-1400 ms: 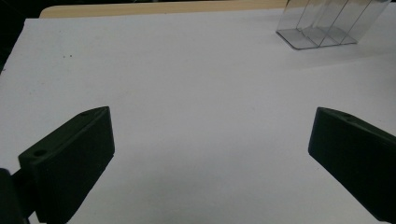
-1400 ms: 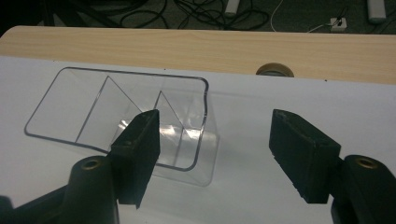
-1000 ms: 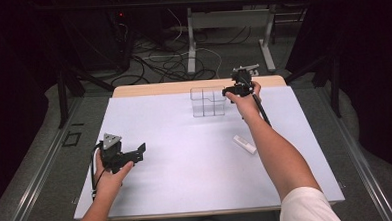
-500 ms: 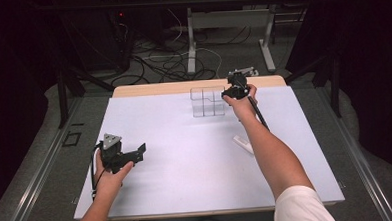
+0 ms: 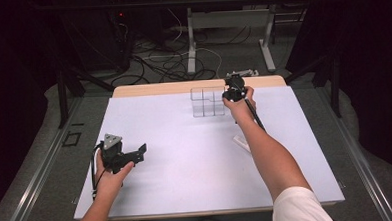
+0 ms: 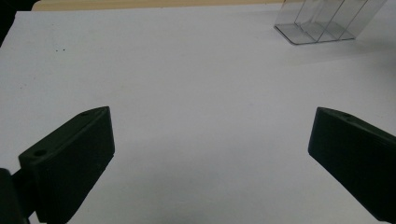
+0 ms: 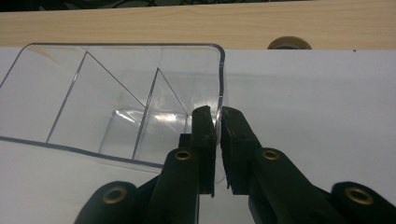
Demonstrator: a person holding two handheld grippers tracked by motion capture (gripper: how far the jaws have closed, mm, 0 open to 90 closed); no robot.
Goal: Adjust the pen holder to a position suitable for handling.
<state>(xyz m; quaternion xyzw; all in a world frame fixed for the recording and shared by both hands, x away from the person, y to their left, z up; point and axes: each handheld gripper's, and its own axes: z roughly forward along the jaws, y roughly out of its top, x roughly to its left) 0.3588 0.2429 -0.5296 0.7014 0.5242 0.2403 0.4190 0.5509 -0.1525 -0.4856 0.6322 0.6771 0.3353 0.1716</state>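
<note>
A clear plastic organiser box [image 5: 207, 101] with several compartments stands at the back of the white table [image 5: 187, 181]. My right gripper [image 5: 233, 91] is at the box's right side. In the right gripper view the jaws [image 7: 218, 122] have just been closing and now pinch the box's right wall [image 7: 220, 79] between their pads. My left gripper [image 5: 139, 151] rests low at the table's left, held in a hand. Its jaws [image 6: 210, 140] stand wide apart over bare white surface, with the clear box [image 6: 327, 23] far off at the upper right.
A small white oblong piece [image 5: 241, 142] lies on the table beside the right forearm. A wooden strip [image 7: 140, 23] with a round grommet [image 7: 289, 44] runs along the table's far edge. Cables and table legs lie on the floor beyond.
The right gripper has edged slightly left, onto the box's right side. The left gripper and hand have stayed put.
</note>
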